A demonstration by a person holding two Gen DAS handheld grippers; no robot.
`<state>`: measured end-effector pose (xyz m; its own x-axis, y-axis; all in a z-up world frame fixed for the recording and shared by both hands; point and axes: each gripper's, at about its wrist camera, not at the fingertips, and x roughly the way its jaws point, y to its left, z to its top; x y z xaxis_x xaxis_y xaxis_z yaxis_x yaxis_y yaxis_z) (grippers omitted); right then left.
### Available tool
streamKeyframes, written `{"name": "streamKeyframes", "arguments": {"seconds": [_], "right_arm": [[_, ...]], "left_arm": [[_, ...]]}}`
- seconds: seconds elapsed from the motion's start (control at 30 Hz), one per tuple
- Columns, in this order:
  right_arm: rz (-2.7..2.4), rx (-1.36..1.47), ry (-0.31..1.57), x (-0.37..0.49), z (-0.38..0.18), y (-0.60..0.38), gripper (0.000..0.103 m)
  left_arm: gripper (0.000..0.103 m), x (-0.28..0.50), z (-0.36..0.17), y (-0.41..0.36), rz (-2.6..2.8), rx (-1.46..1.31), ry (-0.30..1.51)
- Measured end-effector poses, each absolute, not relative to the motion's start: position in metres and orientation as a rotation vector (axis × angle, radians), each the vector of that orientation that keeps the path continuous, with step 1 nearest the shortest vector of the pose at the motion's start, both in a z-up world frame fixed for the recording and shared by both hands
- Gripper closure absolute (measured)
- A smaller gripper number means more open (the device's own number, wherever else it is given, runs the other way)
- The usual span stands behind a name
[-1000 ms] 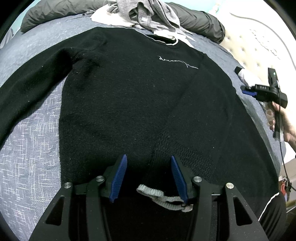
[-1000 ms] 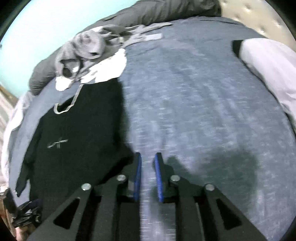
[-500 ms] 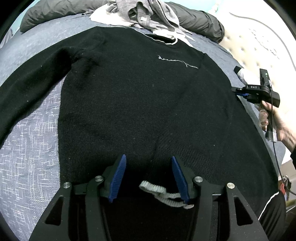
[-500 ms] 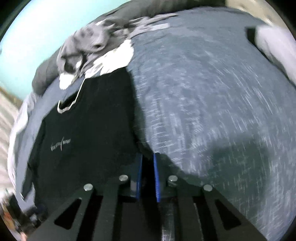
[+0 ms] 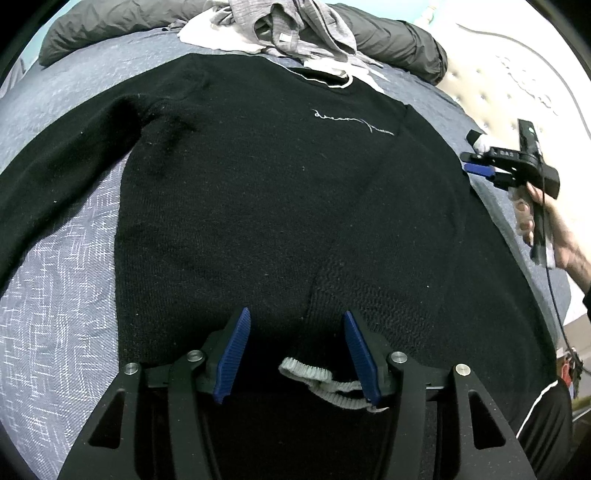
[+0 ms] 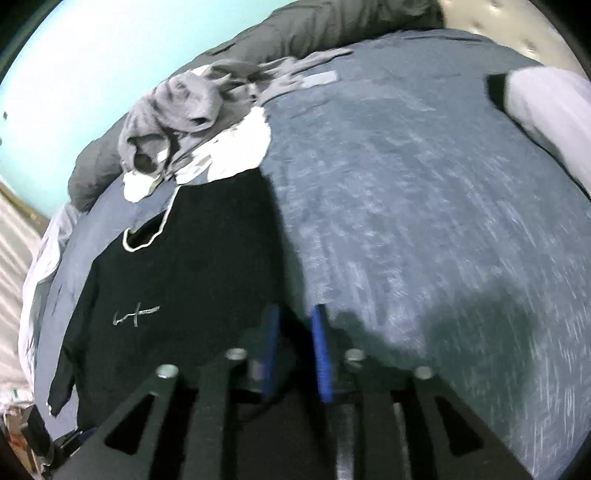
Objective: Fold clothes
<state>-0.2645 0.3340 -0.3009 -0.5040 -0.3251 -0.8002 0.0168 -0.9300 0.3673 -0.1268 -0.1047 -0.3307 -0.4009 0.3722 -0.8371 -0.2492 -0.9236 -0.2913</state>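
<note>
Blue-padded left gripper stands apart over the grey ribbed cuff of the black knit sweater, spread on the blue-grey bed, one sleeve folded in. Right gripper, narrowly apart, grips nothing. Next, likely the other sleeve.

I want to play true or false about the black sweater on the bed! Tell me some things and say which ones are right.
1. The sweater lies spread on the bed. True.
2. The left gripper is shut tight. False: its fingers stand wide apart over the sweater's hem.
3. A grey cuff lies between the left gripper's fingers. True.
4. The sweater is red. False: it is black, with pale writing on the chest.
5. A pile of grey clothes lies beyond the collar. True.
6. The right gripper hangs over the sweater's middle. False: it is at the edge.
</note>
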Motion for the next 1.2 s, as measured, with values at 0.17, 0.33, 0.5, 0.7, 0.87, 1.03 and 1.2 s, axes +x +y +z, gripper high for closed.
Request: {"name": "streamKeyframes", "arguments": {"seconds": [0.17,0.33,0.5,0.7,0.87,1.03,1.2], "right_arm": [[-2.478,1.499,-0.417,-0.274,-0.315,0.326,0.073],[-2.517,1.468,-0.569,-0.269,-0.321,0.342,0.097],[-2.597,1.499,-0.7,-0.265,-0.327,0.366,0.103],[-2.586,1.432,-0.594,-0.267,-0.315,0.361,0.102],[-2.571,1.379,-0.536,-0.273,-0.303,0.348,0.101],[-2.581,1.354,-0.499,-0.285,-0.289,0.334,0.101],[-2.576,1.348,-0.485,-0.277,-0.287,0.312,0.1]], "left_arm": [[0.044,-0.127,-0.33,-0.105,2.347,-1.449,-0.172],[0.044,-0.128,-0.331,-0.105,2.343,-1.449,-0.176],[0.044,-0.128,-0.331,-0.105,2.343,-1.448,-0.173],[0.042,-0.127,-0.331,-0.103,2.348,-1.452,-0.167],[0.042,-0.126,-0.331,-0.103,2.35,-1.45,-0.166],[0.042,-0.126,-0.331,-0.104,2.348,-1.446,-0.172],[0.042,-0.124,-0.326,-0.11,2.341,-1.443,-0.213]]}}
